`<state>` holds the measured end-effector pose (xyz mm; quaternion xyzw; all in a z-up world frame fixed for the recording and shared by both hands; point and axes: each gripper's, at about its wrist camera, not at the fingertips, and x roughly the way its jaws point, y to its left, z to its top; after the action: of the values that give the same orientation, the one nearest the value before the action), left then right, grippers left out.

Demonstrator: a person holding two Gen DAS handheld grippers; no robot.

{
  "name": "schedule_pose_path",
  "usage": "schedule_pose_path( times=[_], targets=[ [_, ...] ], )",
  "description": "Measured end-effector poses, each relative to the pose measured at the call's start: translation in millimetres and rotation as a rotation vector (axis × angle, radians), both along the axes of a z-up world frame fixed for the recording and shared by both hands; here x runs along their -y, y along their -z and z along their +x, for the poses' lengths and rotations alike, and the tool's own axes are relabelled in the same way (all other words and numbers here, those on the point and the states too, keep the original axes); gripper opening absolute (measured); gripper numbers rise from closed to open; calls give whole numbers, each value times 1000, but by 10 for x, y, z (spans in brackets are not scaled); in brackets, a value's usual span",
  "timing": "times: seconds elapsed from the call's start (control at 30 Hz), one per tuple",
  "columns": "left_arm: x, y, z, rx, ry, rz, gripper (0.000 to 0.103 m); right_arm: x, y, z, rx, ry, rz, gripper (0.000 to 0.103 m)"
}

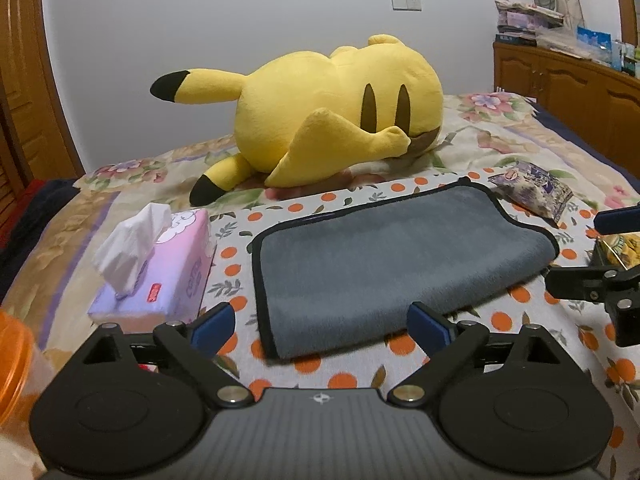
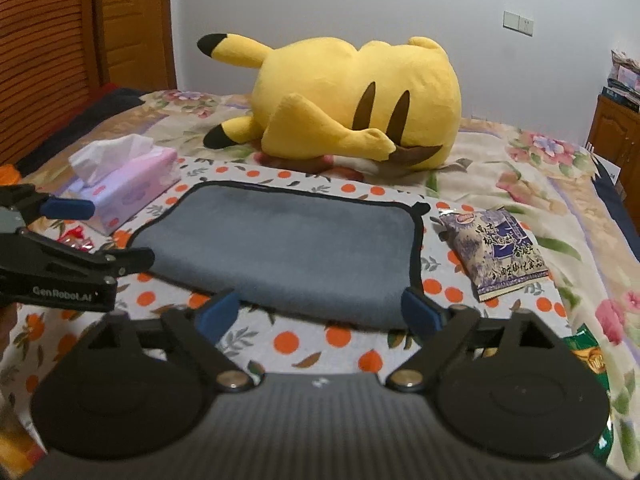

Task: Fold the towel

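A grey towel [image 1: 384,256] with black edging lies folded on an orange-dotted cloth on the bed; it also shows in the right wrist view [image 2: 288,248]. My left gripper [image 1: 322,328] is open and empty, just above the towel's near edge towards its left corner. My right gripper [image 2: 320,314] is open and empty at the towel's near edge towards its right corner. Each gripper shows at the edge of the other's view: the right one [image 1: 600,256], the left one [image 2: 92,232].
A big yellow plush toy [image 1: 320,112] lies behind the towel. A pink tissue box [image 1: 160,268] stands to its left, a purple snack packet [image 2: 496,252] to its right. A wooden cabinet [image 1: 568,92] stands beyond the bed's right side.
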<state>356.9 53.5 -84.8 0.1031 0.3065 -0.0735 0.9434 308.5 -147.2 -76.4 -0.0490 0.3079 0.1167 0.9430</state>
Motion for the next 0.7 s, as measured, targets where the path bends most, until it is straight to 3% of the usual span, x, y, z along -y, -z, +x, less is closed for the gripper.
schedule_pose_path(
  times=[0.17,0.7],
  targets=[
    [-15,-50,-159,4,-6,-4,98,20,-47,-157,5,2,20,103],
    [65,-433,-596,67,10,-21,103,168,-336,-614,57,40,55,103]
  ],
)
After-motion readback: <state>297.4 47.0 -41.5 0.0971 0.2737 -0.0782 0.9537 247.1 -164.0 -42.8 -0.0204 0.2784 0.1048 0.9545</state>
